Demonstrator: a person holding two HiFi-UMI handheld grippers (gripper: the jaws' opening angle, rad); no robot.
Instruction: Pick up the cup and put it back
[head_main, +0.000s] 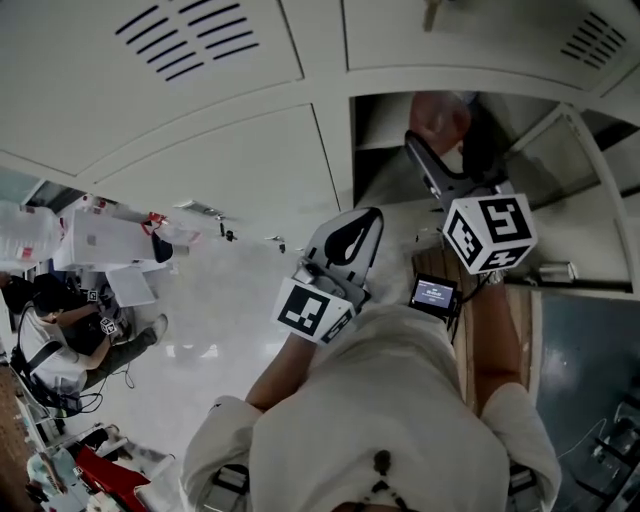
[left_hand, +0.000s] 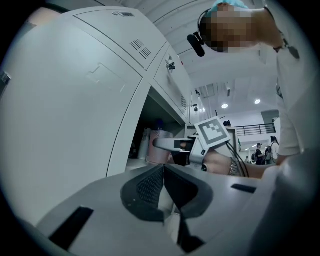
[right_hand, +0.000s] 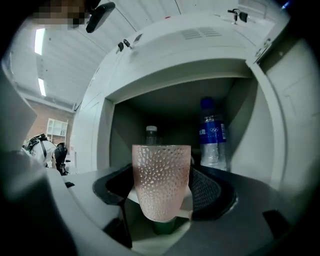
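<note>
A pink dimpled cup (right_hand: 161, 180) is upright between the jaws of my right gripper (right_hand: 161, 192), which is shut on it at the mouth of an open locker compartment (right_hand: 175, 107). From the head view, the cup (head_main: 440, 116) shows beyond the right gripper (head_main: 437, 150) and its marker cube. My left gripper (head_main: 362, 228) is shut and empty, held in front of the closed locker door (head_main: 230, 180). In the left gripper view, its jaws (left_hand: 164, 169) meet, and the cup (left_hand: 159, 149) shows to the right inside the opening.
Inside the compartment stand a water bottle with a blue label (right_hand: 212, 134) at the right and a white-capped bottle (right_hand: 151, 135) behind the cup. The open locker door (right_hand: 295, 115) hangs at the right. A person (head_main: 50, 335) sits far left.
</note>
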